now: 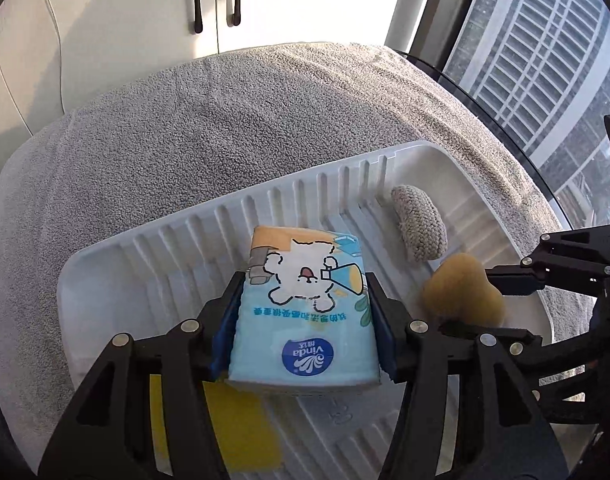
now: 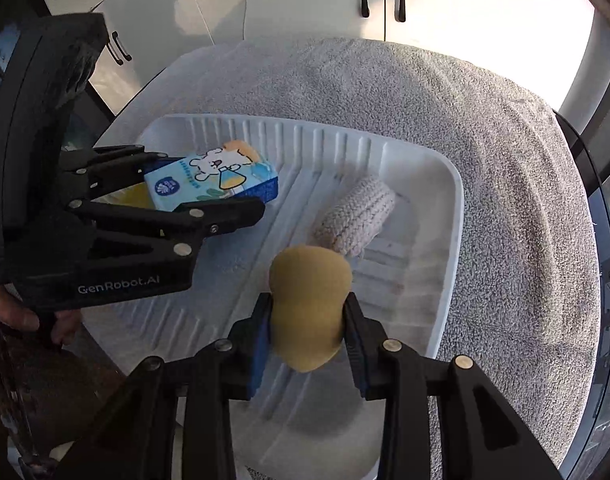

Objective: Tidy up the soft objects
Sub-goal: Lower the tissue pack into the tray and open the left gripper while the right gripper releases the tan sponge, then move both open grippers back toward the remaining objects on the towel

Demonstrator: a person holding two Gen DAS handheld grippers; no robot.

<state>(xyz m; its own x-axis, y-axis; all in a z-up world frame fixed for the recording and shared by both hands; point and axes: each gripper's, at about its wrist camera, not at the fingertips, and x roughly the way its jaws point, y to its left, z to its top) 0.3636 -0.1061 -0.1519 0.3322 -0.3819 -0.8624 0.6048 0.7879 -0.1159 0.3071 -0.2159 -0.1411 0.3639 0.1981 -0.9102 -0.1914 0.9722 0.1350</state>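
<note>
A white plastic tray (image 1: 117, 264) with ribbed walls and a ridged floor sits on a grey towel (image 1: 185, 128) spread over a round table. Four soft things are in or over the tray.

A tissue pack (image 1: 305, 312), light blue with a cartoon white bear and an orange band, is over the middle of the tray. The left gripper (image 1: 305, 304) has its blue-padded jaws on either side of the pack, about as wide as the pack. In the left wrist view the pads lie right along its sides, but a firm press cannot be told. A blue oval logo on the pack reads "vinda", seen upside down, with a line of Chinese characters above it that is too small to read. Under the pack's near end lies a flat yellow sponge (image 1: 241, 432), on the tray floor.

A tan egg-shaped sponge (image 2: 309, 312) is pinched between the narrow jaws of the right gripper (image 2: 309, 332), near the tray's front edge; its waist is squeezed in by the pads.

A beige knitted pad (image 2: 357, 216), oval and loose, lies on the tray floor toward the far right corner, just beyond the tan sponge.

The side of the left gripper's black body, seen from the right wrist, carries white lettering: "GenRobot.AI". A hand (image 2: 25, 316) grips it from below.
</note>
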